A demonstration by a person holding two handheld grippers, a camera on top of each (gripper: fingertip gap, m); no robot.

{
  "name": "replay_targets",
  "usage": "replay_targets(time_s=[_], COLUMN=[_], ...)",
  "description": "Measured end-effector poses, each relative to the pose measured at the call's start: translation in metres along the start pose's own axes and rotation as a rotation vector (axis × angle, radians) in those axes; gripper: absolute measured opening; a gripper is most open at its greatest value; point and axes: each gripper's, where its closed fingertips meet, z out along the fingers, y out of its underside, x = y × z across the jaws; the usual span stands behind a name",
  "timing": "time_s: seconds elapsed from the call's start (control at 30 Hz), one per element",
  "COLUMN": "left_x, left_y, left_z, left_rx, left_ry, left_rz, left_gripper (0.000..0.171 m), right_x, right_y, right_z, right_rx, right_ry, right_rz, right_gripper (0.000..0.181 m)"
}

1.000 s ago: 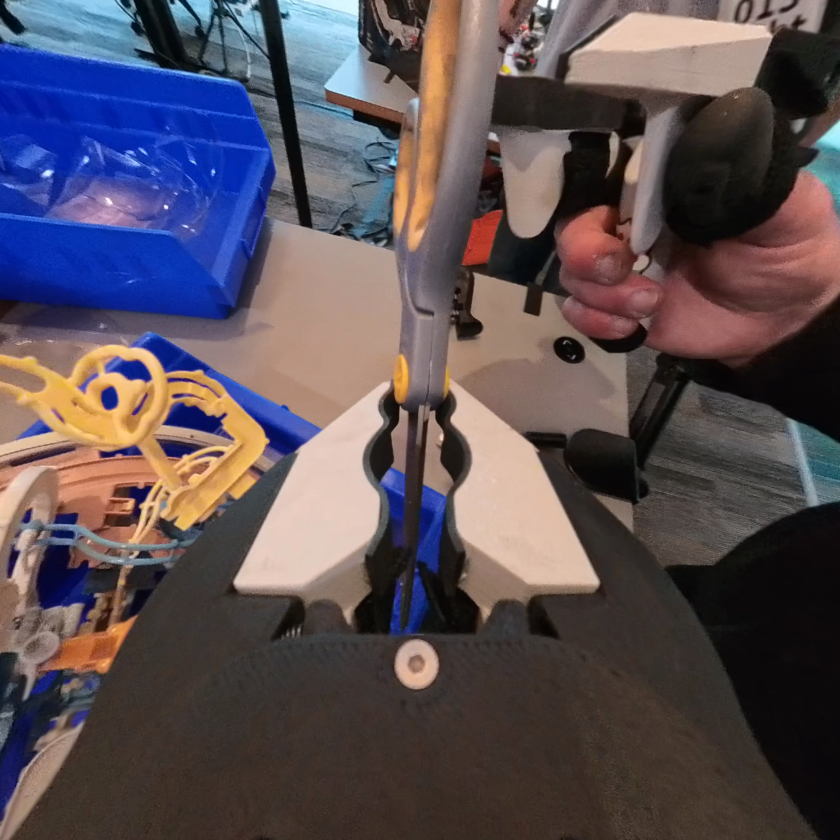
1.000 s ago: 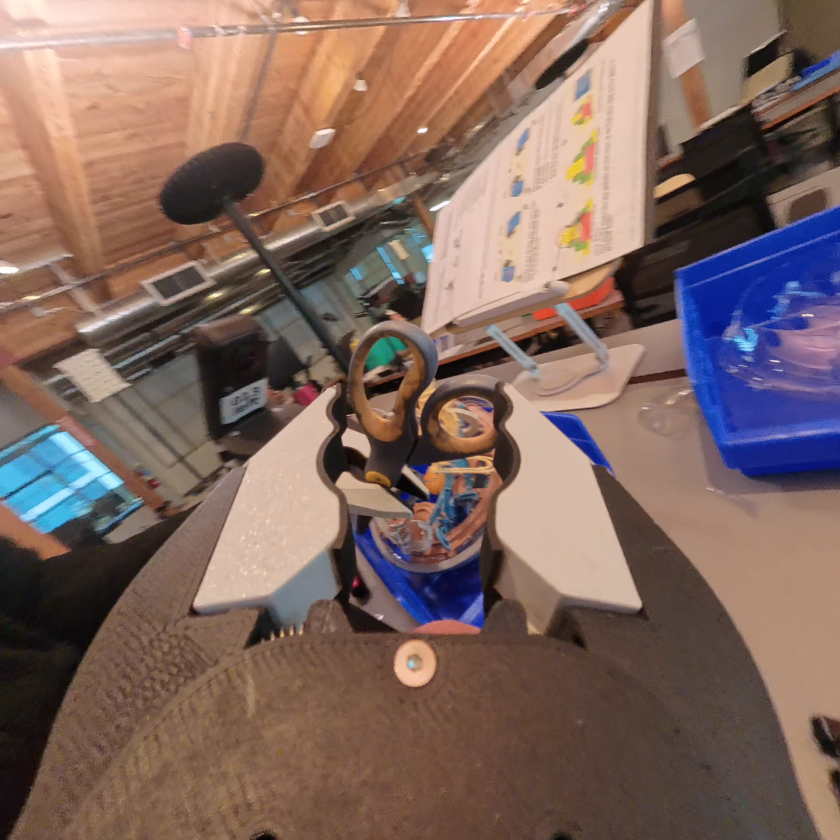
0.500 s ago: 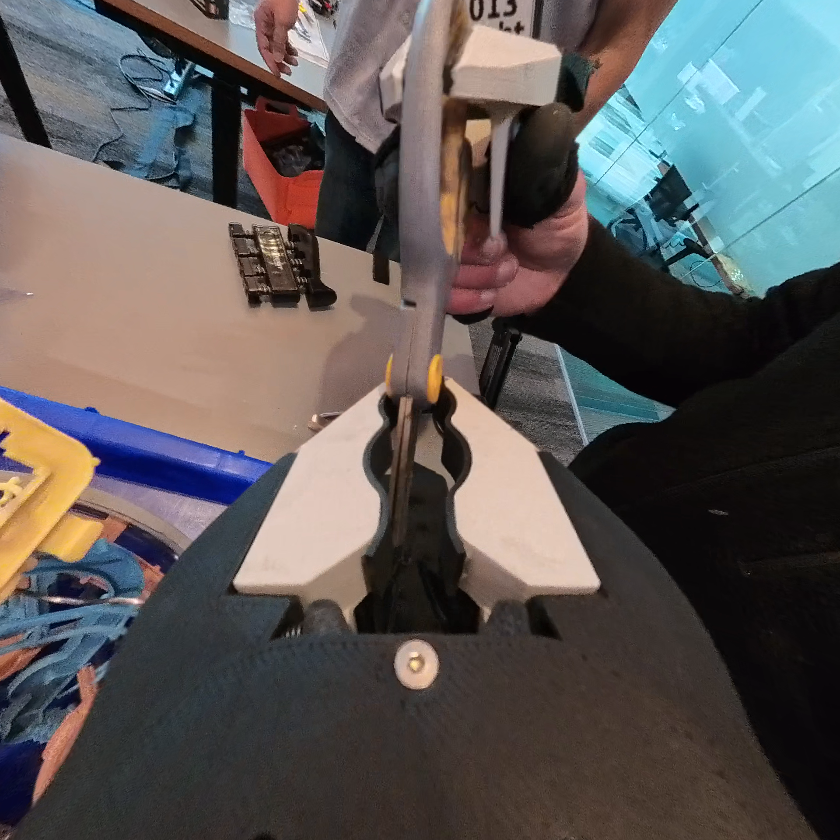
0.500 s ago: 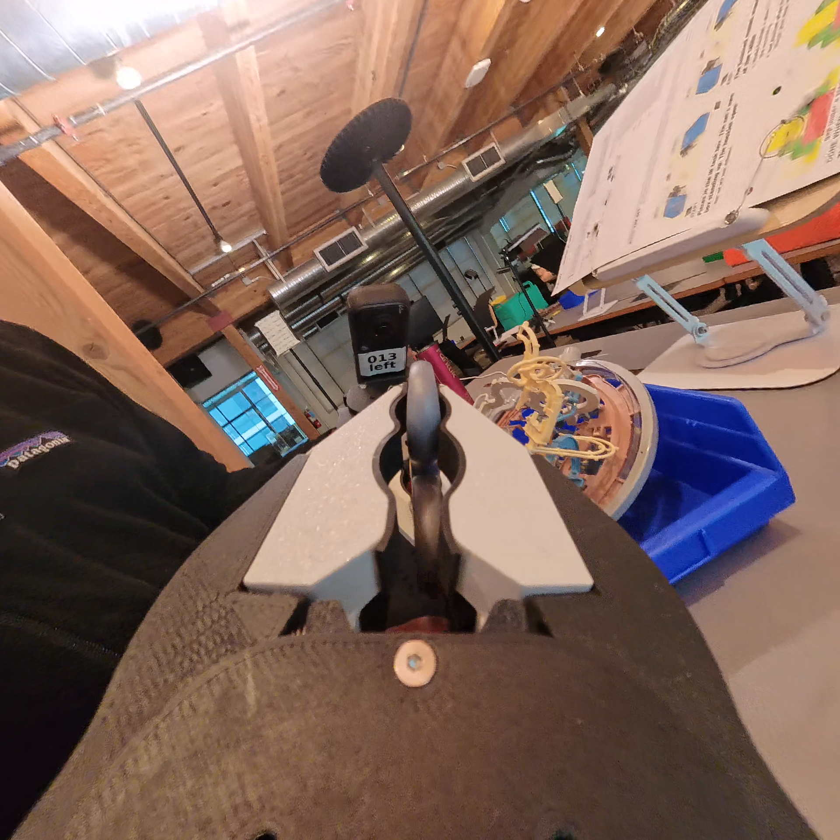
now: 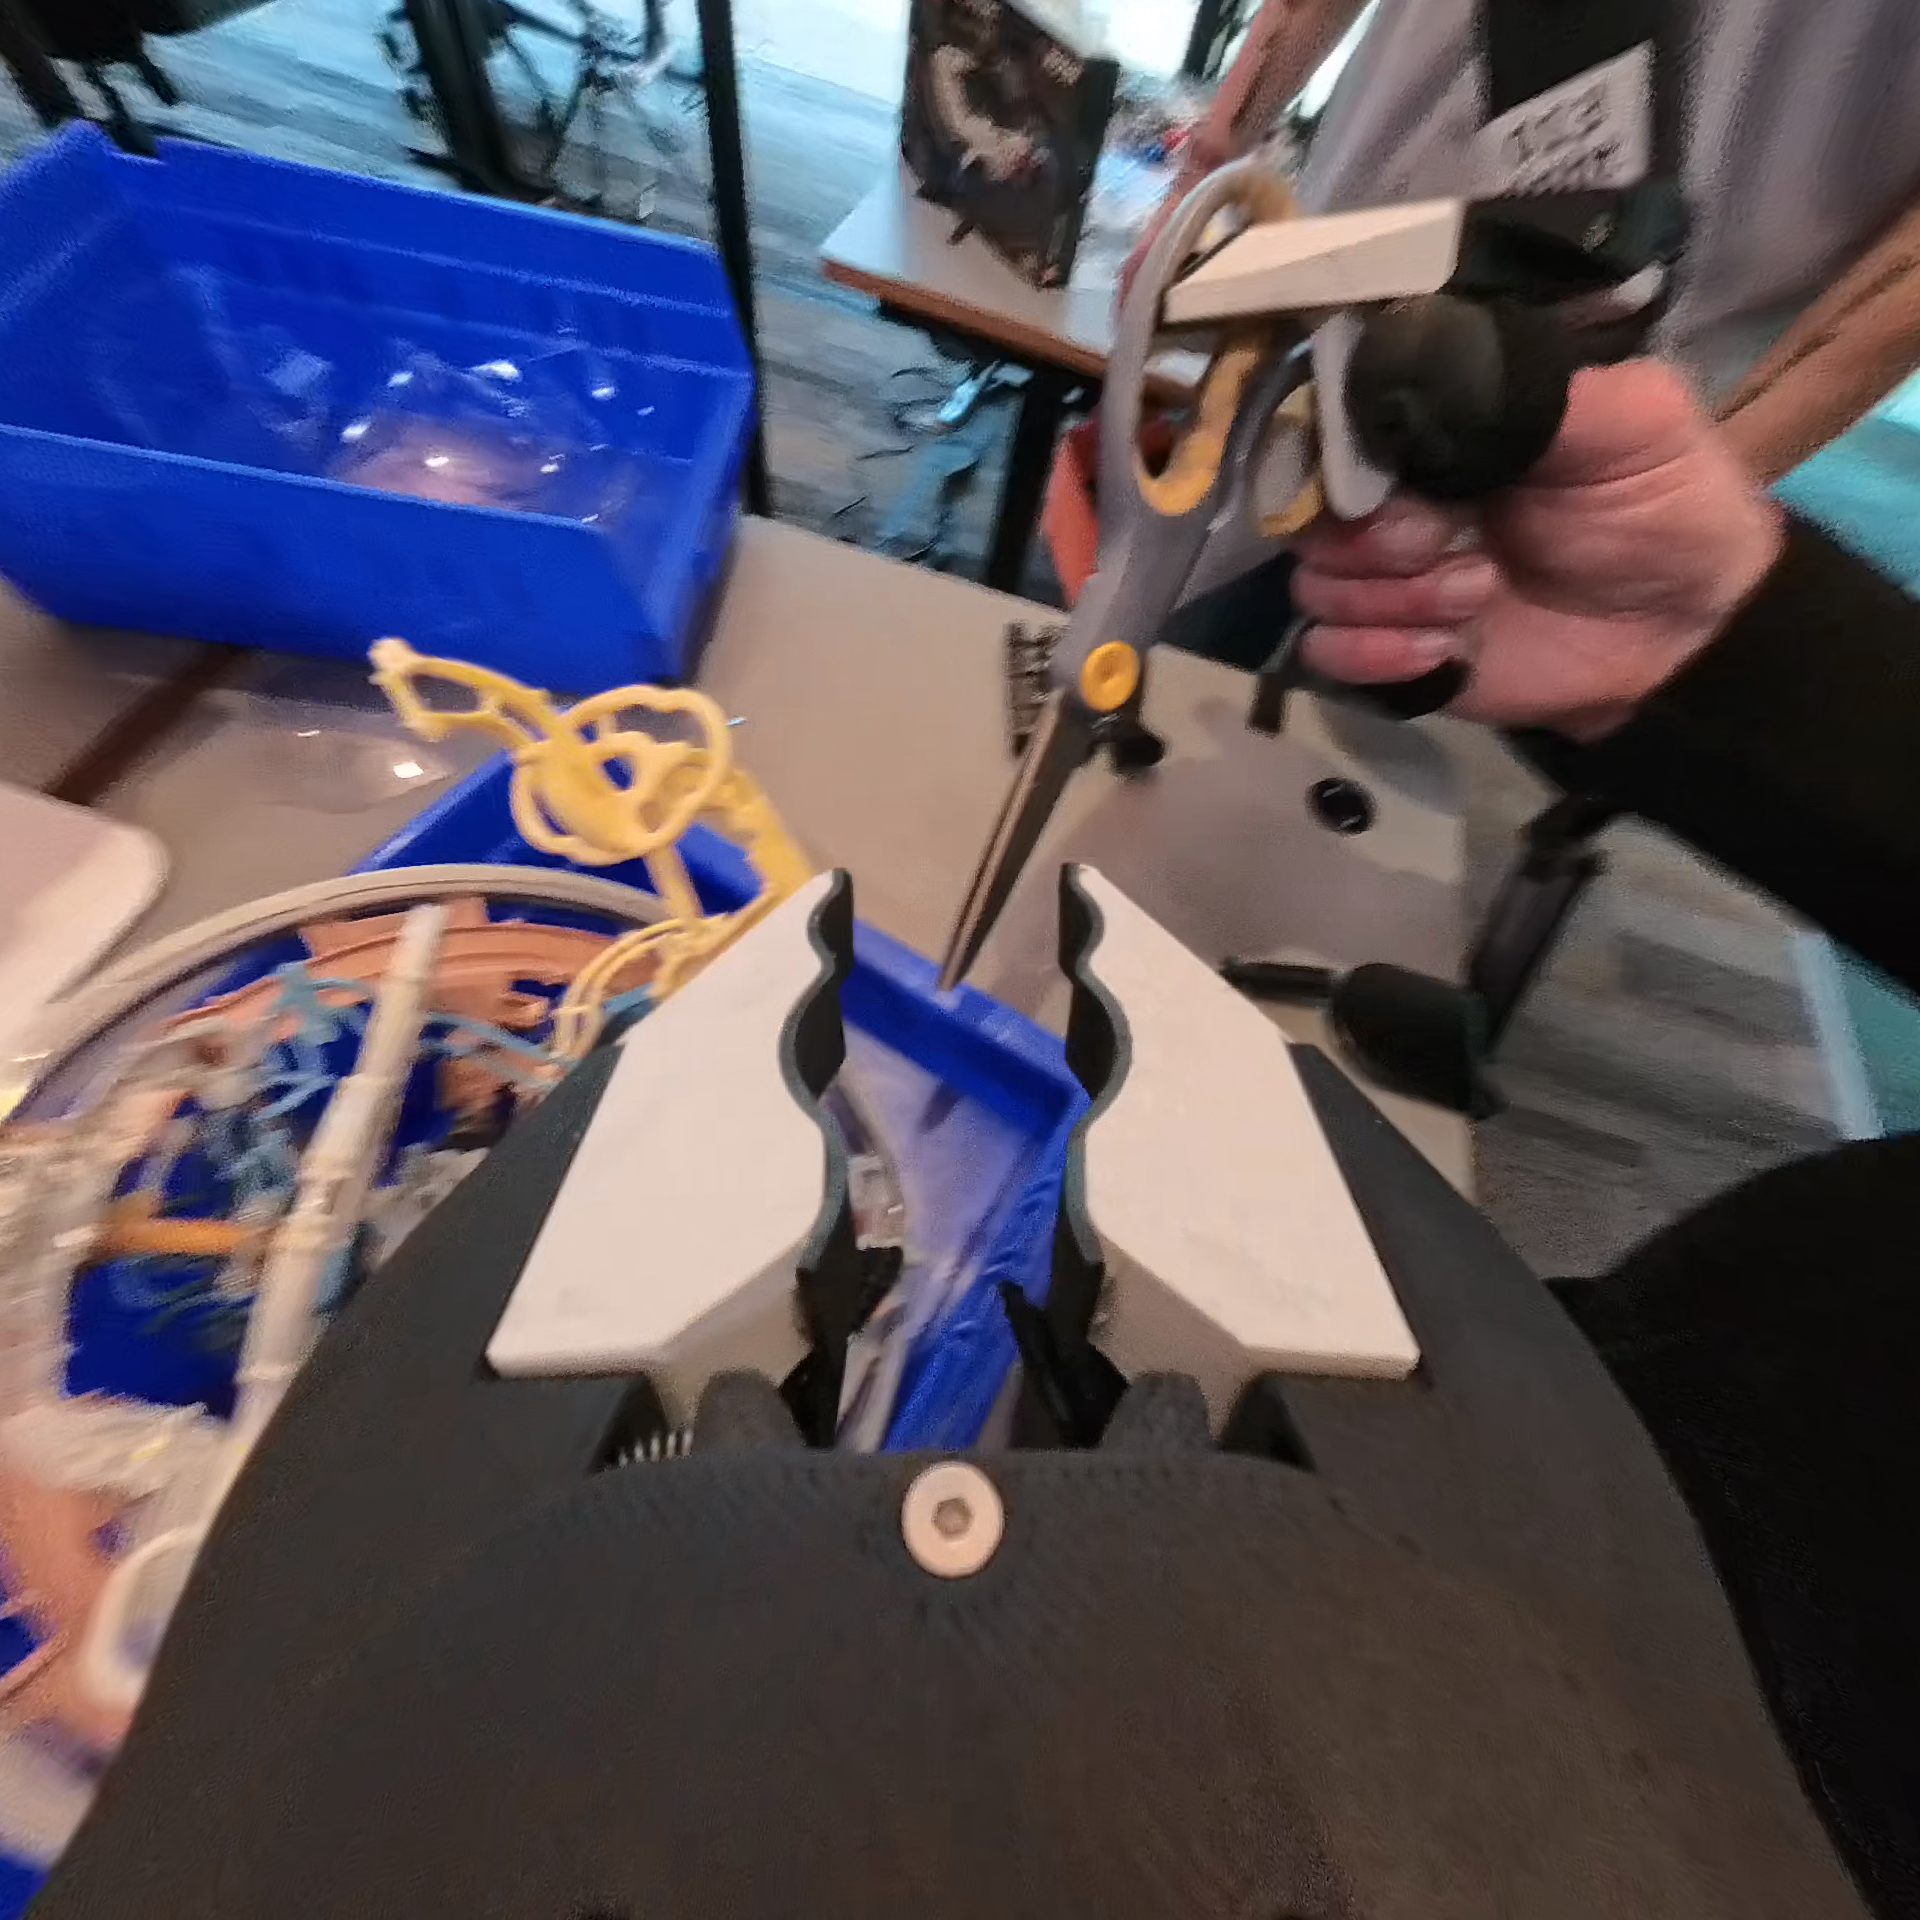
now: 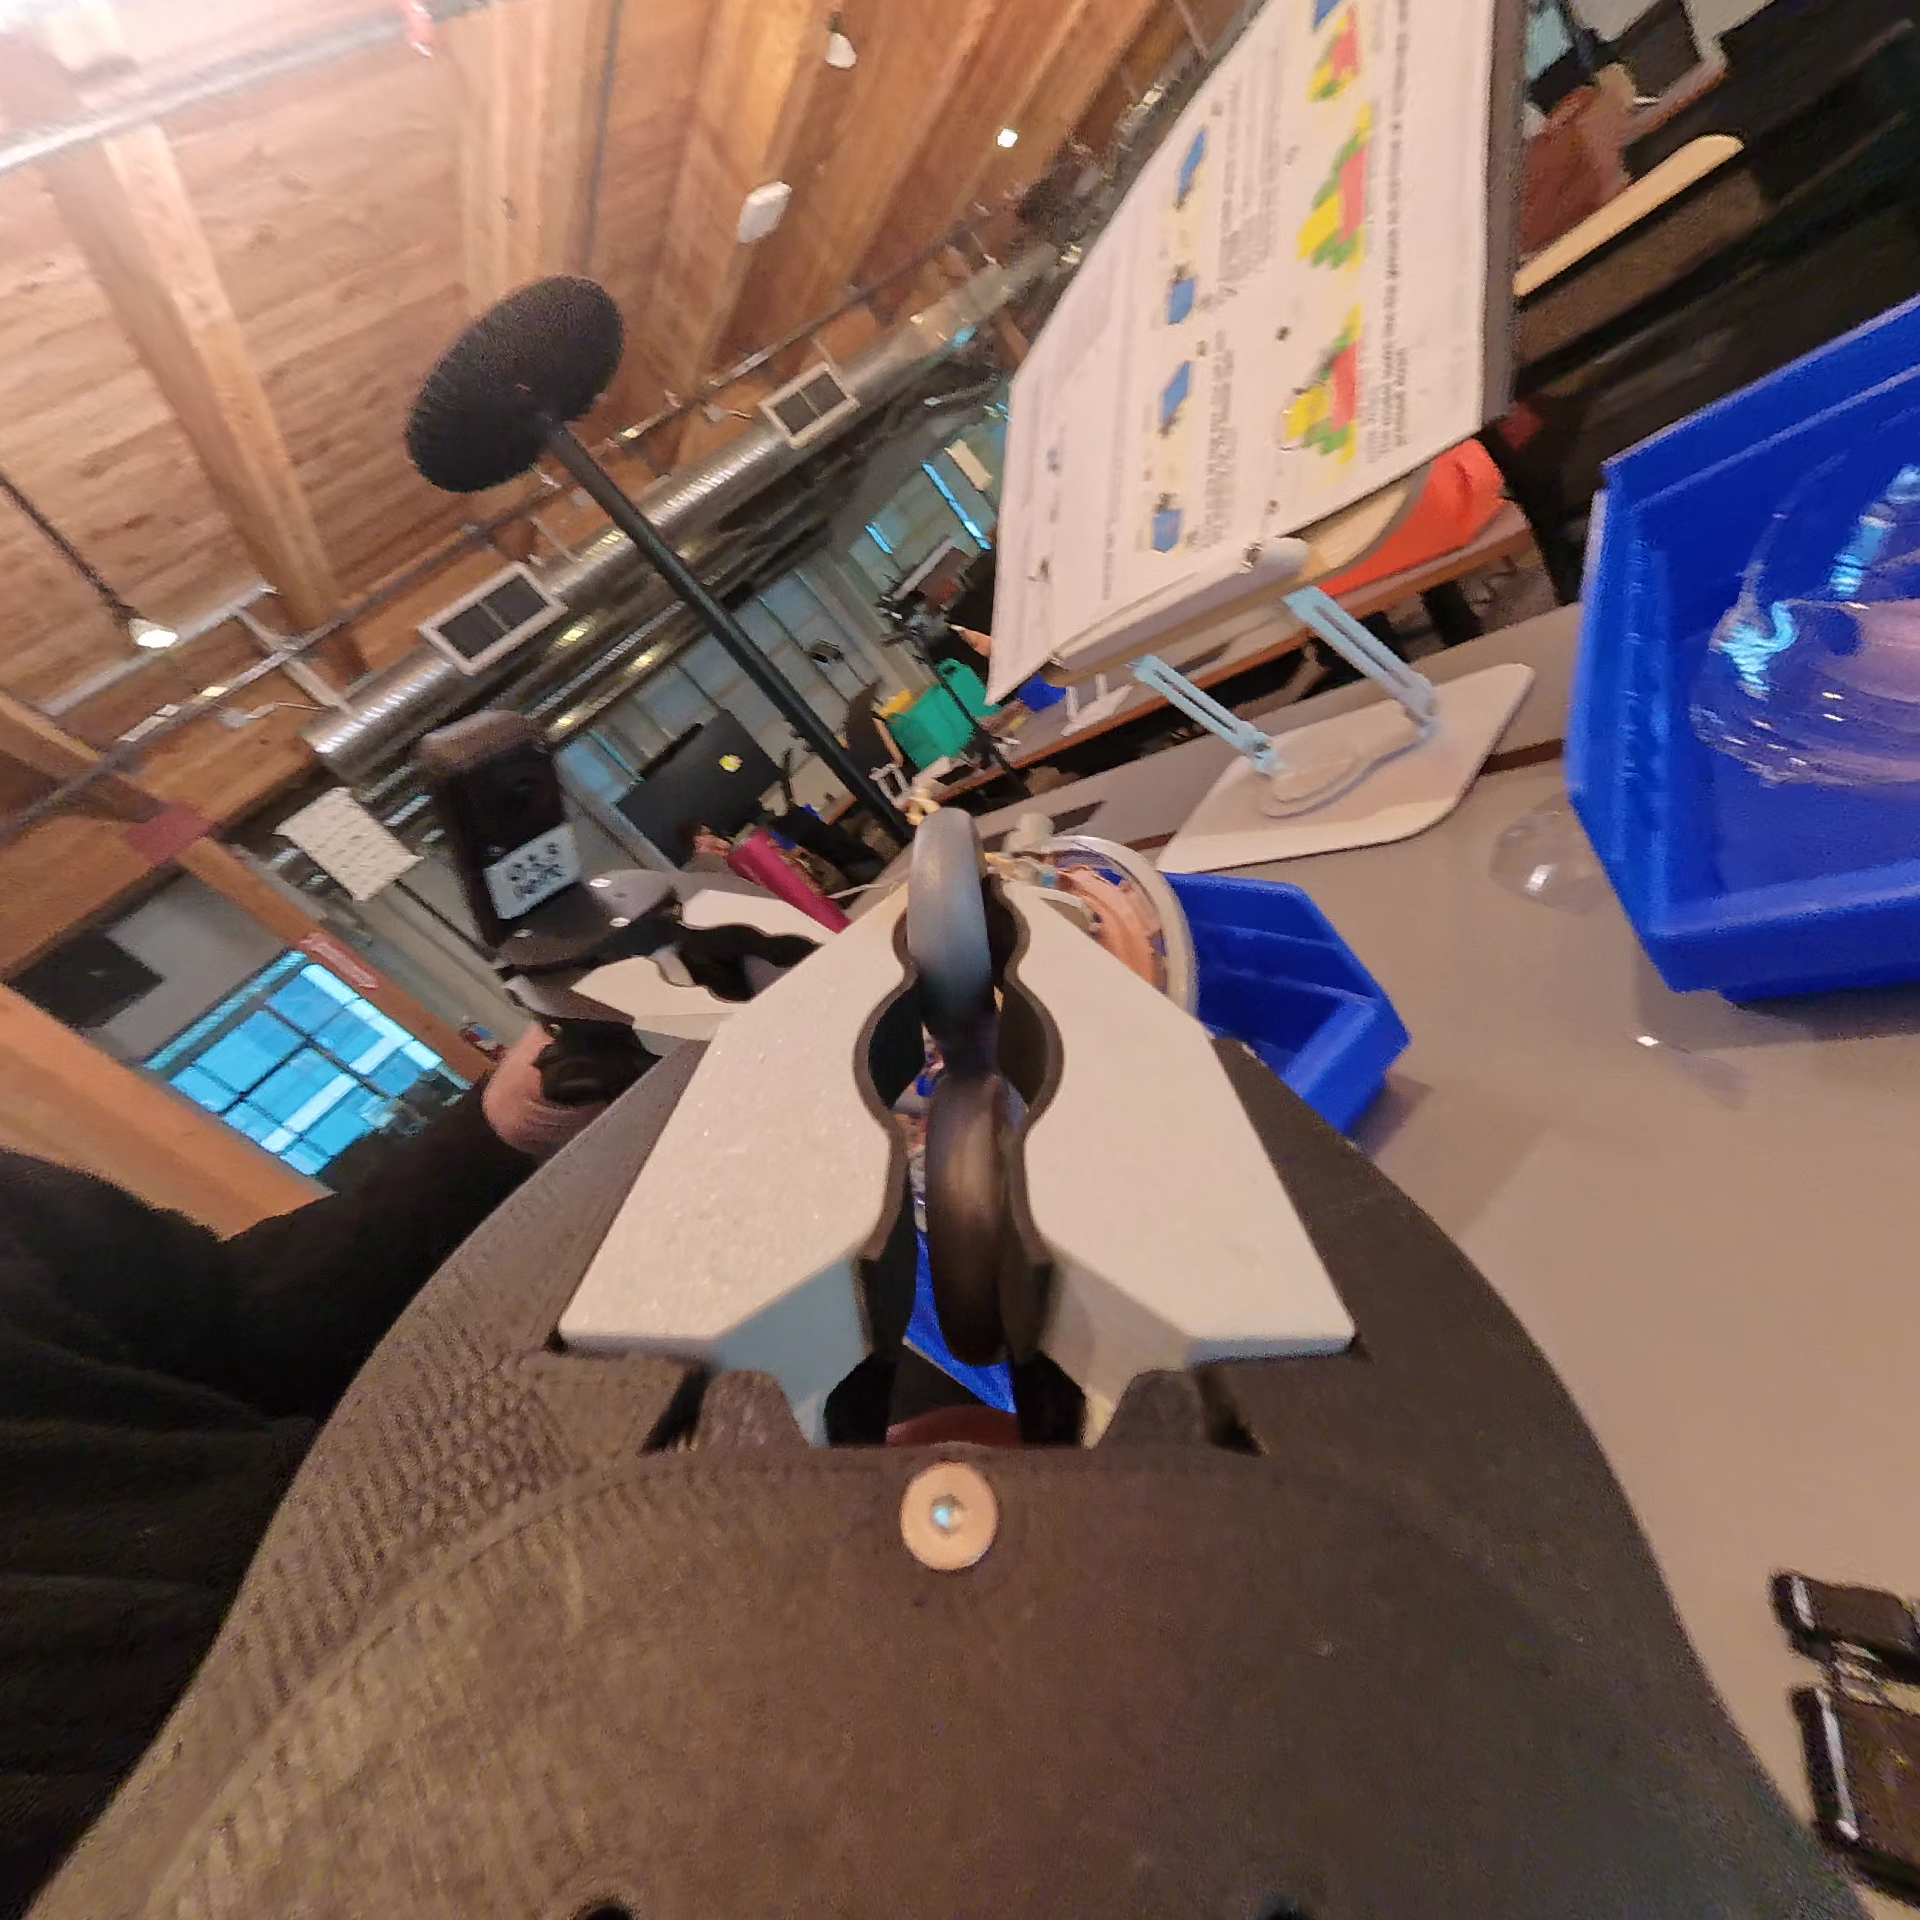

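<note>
Left gripper (image 5: 956,904): fingers spread wide, nothing between them. It hangs over the near blue bin (image 5: 966,1029), whose rim shows through the gap.

Scissors (image 5: 1091,717): grey handles with yellow lining and a yellow pivot, blades closed. They slant down from upper right, and the tip points into the gap between the left fingers, close above the bin rim. Whether the tip touches the rim cannot be told.

Right gripper (image 6: 961,925): fingers pressed together on the grey scissor handles (image 6: 951,997), seen edge-on, with 1 loop standing above the fingertips. In the left wrist view this gripper (image 5: 1320,281) sits at upper right, held by a hand (image 5: 1538,582) in a dark sleeve.

Near bin contents: a round clear-rimmed piece holding tangled plastic parts (image 5: 343,1039) in brown, blue and white, with a yellow sprue (image 5: 613,790) rising from it.

Far bin (image 5: 343,405): blue, on the grey table (image 5: 873,665), with clear plastic shells inside.

Document stand (image 6: 1351,748): white base and pale blue arms, carrying a printed sheet (image 6: 1268,312), behind the near bin (image 6: 1288,997) in the right wrist view.

Black parts (image 6: 1860,1704): on the table at lower right of that view.
</note>
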Motion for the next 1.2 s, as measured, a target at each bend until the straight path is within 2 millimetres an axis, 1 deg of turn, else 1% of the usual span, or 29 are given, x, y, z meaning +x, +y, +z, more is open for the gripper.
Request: replay_targets(time_s=[0.03, 0.07, 0.1, 0.13, 0.2, 0.27, 0.37, 0.43, 0.53, 0.6, 0.63, 0.67, 0.77, 0.9, 0.93, 1.0, 1.1, 1.2], left_x=[-0.011, -0.023, -0.028, -0.029, -0.039, -0.046, -0.056, -0.057, -0.057, -0.057, -0.057, -0.058, -0.057, -0.061, -0.063, -0.061, -0.061, -0.067], left_y=[0.005, 0.009, 0.012, 0.017, 0.027, 0.033, 0.043, 0.043, 0.040, 0.038, 0.036, 0.032, 0.024, 0.012, 0.008, 0.002, -0.002, -0.004], left_z=[0.002, 0.005, 0.009, 0.014, 0.024, 0.033, 0.041, 0.044, 0.042, 0.038, 0.036, 0.033, 0.024, 0.010, 0.006, -0.002, -0.010, -0.020], left_rx=[-0.045, -0.081, -0.102, -0.132, -0.191, -0.240, -0.321, -0.329, -0.300, -0.267, -0.247, -0.218, -0.145, -0.051, -0.022, 0.029, 0.087, 0.130], left_ry=[-0.066, -0.131, -0.161, -0.160, -0.199, -0.222, -0.254, -0.255, -0.234, -0.213, -0.199, -0.189, -0.130, -0.077, -0.072, -0.036, 0.011, 0.018], left_rz=[0.027, 0.050, 0.063, 0.063, 0.068, 0.089, 0.116, 0.159, 0.129, 0.088, 0.076, 0.065, -0.004, -0.094, -0.095, -0.121, -0.175, -0.210], left_gripper=[0.046, 0.059, 0.066, 0.067, 0.074, 0.067, 0.036, 0.035, 0.034, 0.034, 0.033, 0.033, 0.033, 0.033, 0.033, 0.033, 0.032, 0.032], right_x=[0.006, 0.010, 0.012, 0.013, 0.017, 0.024, 0.029, 0.033, 0.041, 0.052, 0.057, 0.062, 0.071, 0.080, 0.082, 0.080, 0.070, 0.072], right_y=[0.003, 0.009, 0.015, 0.023, 0.040, 0.058, 0.082, 0.094, 0.102, 0.104, 0.106, 0.107, 0.114, 0.119, 0.120, 0.125, 0.149, 0.150], right_z=[0.002, 0.005, 0.010, 0.015, 0.025, 0.035, 0.049, 0.056, 0.063, 0.064, 0.064, 0.066, 0.072, 0.080, 0.081, 0.085, 0.086, 0.087], right_rx=[-0.017, -0.044, -0.075, -0.108, -0.165, -0.221, -0.287, -0.318, -0.309, -0.311, -0.320, -0.322, -0.354, -0.391, -0.402, -0.438, -0.627, -0.710], right_ry=[0.029, 0.043, 0.041, 0.031, 0.028, 0.052, 0.054, 0.063, 0.061, 0.097, 0.108, 0.116, 0.139, 0.190, 0.196, 0.184, 0.117, 0.111], right_rz=[0.001, 0.008, 0.025, 0.061, 0.112, 0.141, 0.183, 0.183, 0.227, 0.233, 0.235, 0.243, 0.210, 0.104, 0.086, 0.032, -0.029, -0.101], right_gripper=[0.004, 0.004, 0.004, 0.004, 0.005, 0.005, 0.005, 0.005, 0.006, 0.006, 0.010, 0.021, 0.029, 0.047, 0.048, 0.061, 0.064, 0.068])
